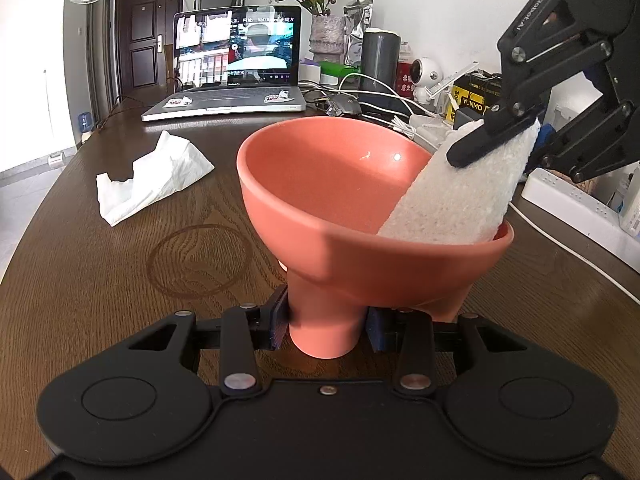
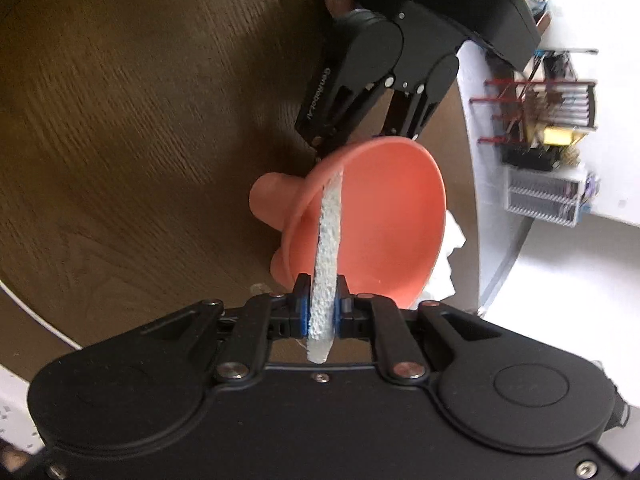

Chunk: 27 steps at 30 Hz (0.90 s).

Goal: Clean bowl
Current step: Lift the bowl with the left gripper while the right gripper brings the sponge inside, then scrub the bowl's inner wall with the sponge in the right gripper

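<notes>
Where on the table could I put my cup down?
Bare wood lies between the crumpled tissue, the laptop and the bowl, around the ring stain. Behind and right of the bowl it is crowded with cables, boxes and a power strip.

left wrist: low, close, facing laptop (image 1: pixel 236 60) | right wrist: steeply downward | shared: bowl (image 1: pixel 320 208)

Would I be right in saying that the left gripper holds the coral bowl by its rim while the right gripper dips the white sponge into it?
Not quite: the left gripper holds the coral bowl by its foot, not its rim, as the left wrist view shows. The rest stands: the right gripper is clamped on the white sponge, whose end dips into the bowl.
</notes>
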### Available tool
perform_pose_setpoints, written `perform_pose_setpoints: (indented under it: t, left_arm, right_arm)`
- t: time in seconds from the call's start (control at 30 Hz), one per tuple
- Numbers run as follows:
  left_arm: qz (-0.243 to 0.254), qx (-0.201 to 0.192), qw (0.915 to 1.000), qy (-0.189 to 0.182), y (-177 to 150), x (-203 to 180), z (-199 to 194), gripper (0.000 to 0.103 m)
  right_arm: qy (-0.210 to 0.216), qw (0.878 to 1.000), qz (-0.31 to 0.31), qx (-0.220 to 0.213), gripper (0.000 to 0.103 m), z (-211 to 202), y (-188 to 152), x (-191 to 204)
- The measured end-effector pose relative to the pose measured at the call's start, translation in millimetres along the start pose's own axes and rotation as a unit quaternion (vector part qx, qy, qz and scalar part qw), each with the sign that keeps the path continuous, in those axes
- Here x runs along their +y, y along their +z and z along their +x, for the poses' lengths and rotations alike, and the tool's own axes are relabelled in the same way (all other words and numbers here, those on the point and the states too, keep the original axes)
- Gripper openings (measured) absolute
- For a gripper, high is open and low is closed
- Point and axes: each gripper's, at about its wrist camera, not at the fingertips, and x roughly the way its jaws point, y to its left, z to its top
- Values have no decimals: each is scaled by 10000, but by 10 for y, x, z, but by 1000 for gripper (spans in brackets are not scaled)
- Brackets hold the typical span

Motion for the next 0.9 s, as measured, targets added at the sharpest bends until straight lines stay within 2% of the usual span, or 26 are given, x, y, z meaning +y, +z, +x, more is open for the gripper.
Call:
perform_pose_setpoints:
  t: [0.23, 0.43, 0.7, 0.9]
  left_arm:
    - [29, -2, 10000, 9, -1, -1, 4, 38]
    - [74, 0, 10000, 16, -4, -10, 6, 38]
    - [97, 2, 10000, 22, -3, -16, 15, 39]
    - [179, 1, 9998, 67, -5, -46, 17, 39]
  right_arm:
    - [-28, 9992, 399, 91, 11, 196, 78, -247]
    - [-340, 9968, 727, 45, 11, 428, 127, -537]
    - [-518, 9970, 536, 231, 13, 739, 78, -671]
    - [-436, 9970, 644, 25, 14, 941, 90, -850]
